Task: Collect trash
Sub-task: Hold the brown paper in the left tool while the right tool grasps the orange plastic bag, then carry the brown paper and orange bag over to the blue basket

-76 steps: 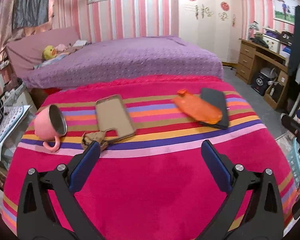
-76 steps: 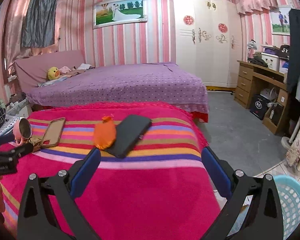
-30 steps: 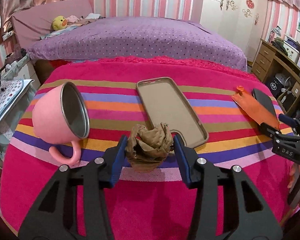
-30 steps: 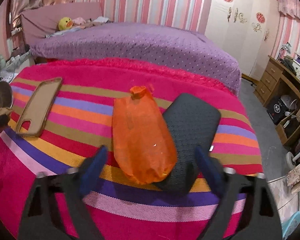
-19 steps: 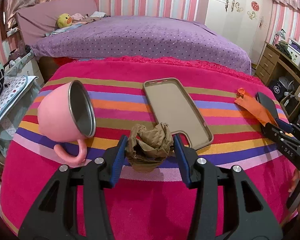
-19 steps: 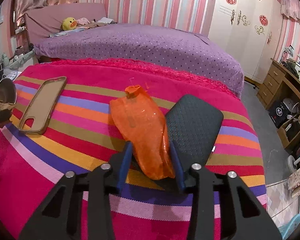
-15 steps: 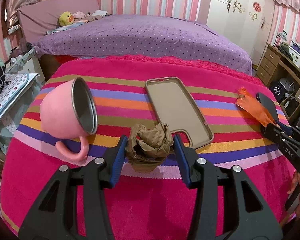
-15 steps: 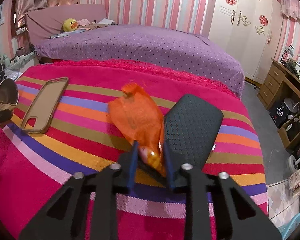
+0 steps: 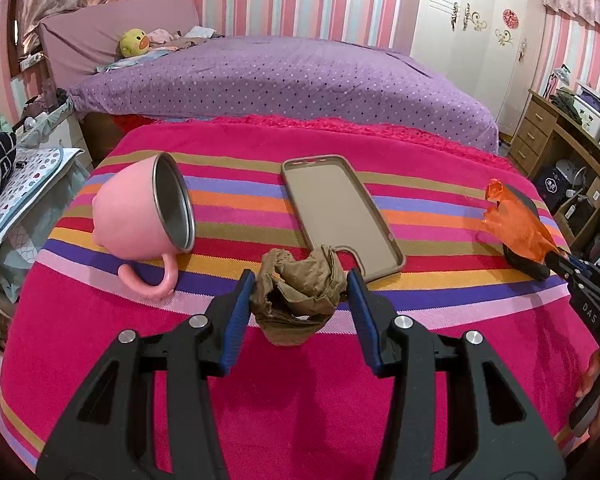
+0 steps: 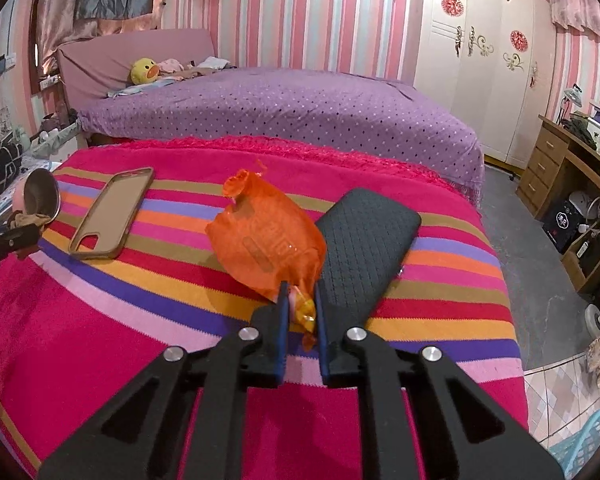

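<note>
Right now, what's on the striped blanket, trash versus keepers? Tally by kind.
Trash wads: 2, brown paper wad and orange wrapper
Phone cases: 2, tan case and black case
Mugs: 1, pink mug
Total: 5

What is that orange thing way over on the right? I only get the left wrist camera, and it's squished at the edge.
Observer: A see-through orange plastic bag. The right wrist view shows the right gripper, whose jaws have just closed, pinching its near end.
Operator: Is something inside it?
Observer: A small yellowish bit shows through, right between the pads. I cannot tell what it is.
Operator: Where could the trash go?
Observer: Perhaps into the turquoise basket, low at the right edge of that view. Your camera misses it.
</note>
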A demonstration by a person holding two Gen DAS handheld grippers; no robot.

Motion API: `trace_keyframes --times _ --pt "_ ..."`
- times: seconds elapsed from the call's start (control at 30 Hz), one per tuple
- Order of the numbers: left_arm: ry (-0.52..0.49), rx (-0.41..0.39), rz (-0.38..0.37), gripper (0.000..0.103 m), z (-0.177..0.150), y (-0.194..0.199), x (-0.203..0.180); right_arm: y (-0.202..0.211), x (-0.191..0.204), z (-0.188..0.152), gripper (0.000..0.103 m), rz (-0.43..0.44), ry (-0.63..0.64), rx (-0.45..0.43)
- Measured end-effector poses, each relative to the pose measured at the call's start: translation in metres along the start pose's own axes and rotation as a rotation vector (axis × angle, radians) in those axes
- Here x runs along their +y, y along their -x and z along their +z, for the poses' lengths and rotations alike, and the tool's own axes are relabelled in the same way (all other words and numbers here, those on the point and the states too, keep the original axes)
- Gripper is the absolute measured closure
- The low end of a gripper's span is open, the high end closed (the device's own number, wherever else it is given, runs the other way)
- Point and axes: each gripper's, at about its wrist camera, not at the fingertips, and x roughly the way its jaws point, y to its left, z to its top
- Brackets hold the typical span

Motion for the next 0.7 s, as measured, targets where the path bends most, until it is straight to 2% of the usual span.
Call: trace_keyframes --times 0.7 --pt "-0.003 -0.057 0.015 0.057 -0.017 0.033 -0.017 0.037 -0.003 -0.032 0.091 0.012 0.029 -0.019"
